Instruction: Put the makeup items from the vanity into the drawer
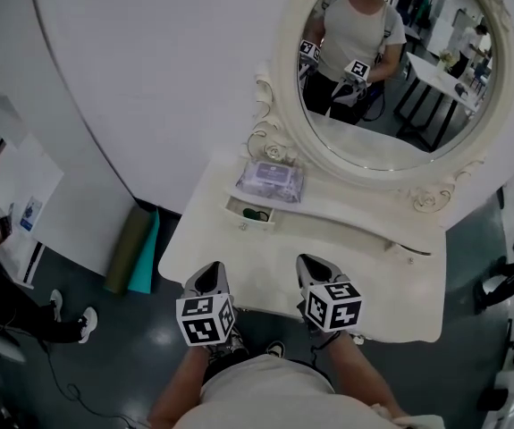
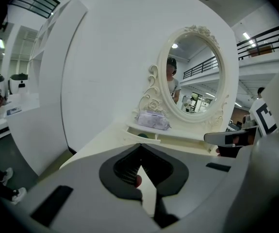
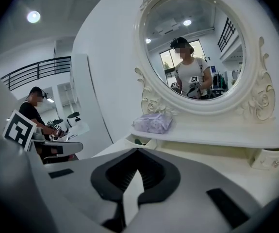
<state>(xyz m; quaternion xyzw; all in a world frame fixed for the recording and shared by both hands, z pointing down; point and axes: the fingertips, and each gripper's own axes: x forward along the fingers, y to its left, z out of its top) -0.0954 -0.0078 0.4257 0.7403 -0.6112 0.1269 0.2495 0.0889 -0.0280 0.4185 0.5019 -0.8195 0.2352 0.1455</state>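
A cream vanity point(image 1: 355, 266) stands under an oval mirror point(image 1: 391, 70). On its raised shelf lies a clear lilac makeup bag point(image 1: 271, 180), also seen in the left gripper view point(image 2: 153, 120) and the right gripper view point(image 3: 153, 123). Just below it a small drawer point(image 1: 249, 213) stands pulled out with a dark green thing inside. My left gripper point(image 1: 210, 273) hovers at the vanity's near edge, its jaws together point(image 2: 140, 147); a small reddish spot shows between the pads, and I cannot tell what it is. My right gripper point(image 1: 313, 266) is beside it, shut and empty point(image 3: 137, 152).
A rolled green and teal mat point(image 1: 136, 248) leans by the vanity's left side. A curved white wall panel point(image 1: 149, 61) rises behind. A person point(image 3: 35, 110) stands at a white bench far to the left. A second small drawer knob point(image 1: 409, 259) sits at the vanity's right.
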